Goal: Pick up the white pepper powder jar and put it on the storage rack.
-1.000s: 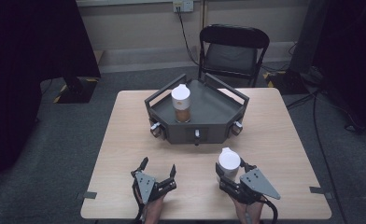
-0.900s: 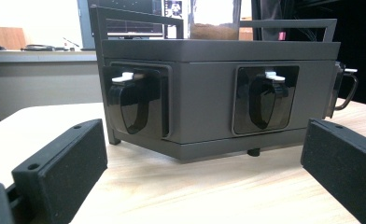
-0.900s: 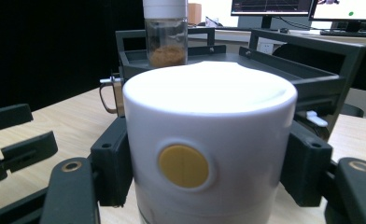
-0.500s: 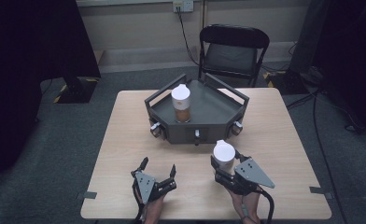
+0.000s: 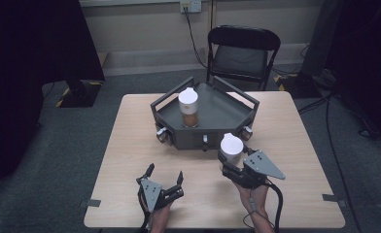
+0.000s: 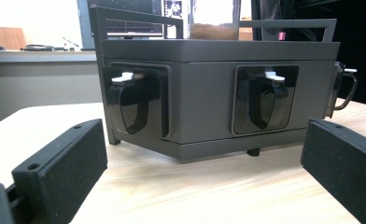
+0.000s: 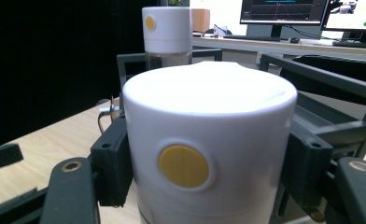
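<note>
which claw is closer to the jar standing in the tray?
Right. The right claw holds a second white-capped jar at the grey tray's front edge, near the jar standing inside. The left claw sits open, farther back on the table.

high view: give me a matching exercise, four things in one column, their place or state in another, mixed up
Things:
1. left gripper
2. right gripper
3. tray
4. chair

Places or states:
A. on the floor beyond the table
B. shut on a white-capped jar
C. open, holding nothing
D. on the table, with another jar standing in it

Pairs: 1-C, 2-B, 3-D, 4-A
</note>
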`<action>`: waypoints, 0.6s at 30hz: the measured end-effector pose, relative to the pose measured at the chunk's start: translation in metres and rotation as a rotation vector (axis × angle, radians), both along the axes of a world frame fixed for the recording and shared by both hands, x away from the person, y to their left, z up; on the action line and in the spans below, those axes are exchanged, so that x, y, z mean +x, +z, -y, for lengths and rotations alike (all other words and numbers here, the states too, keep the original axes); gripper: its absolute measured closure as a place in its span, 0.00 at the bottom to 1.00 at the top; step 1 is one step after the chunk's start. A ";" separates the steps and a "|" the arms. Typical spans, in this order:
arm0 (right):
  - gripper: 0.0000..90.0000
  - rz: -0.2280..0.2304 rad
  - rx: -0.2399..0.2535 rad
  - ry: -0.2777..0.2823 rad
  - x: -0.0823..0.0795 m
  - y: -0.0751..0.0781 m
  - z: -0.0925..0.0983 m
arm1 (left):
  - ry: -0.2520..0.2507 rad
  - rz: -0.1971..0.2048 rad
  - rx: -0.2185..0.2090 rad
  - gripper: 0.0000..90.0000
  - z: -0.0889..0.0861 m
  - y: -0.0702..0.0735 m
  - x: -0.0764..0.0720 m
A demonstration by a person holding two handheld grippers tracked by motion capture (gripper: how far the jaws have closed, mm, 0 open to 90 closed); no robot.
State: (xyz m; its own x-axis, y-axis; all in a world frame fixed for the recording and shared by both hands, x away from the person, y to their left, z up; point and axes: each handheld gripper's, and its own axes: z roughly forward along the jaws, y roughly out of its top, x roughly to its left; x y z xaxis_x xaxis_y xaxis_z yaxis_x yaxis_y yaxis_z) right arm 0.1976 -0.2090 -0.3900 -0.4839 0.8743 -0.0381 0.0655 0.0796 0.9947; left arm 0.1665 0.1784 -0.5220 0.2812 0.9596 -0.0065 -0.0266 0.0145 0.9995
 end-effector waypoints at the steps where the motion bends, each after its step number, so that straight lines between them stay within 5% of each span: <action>1: 0.33 0.001 -0.003 -0.002 0.001 0.001 -0.001 | 0.000 0.000 0.000 0.00 0.000 0.000 0.000; 18: 0.33 0.015 0.028 0.001 0.032 0.019 -0.009 | 0.000 -0.002 0.001 0.00 0.000 0.000 0.000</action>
State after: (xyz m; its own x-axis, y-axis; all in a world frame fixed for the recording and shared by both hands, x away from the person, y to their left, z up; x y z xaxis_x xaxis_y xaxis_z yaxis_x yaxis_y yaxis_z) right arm 0.2296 -0.1998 -0.3712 -0.4846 0.8745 -0.0208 0.0509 0.0519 0.9974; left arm 0.1664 0.1784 -0.5217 0.2808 0.9598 -0.0062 -0.0247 0.0136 0.9996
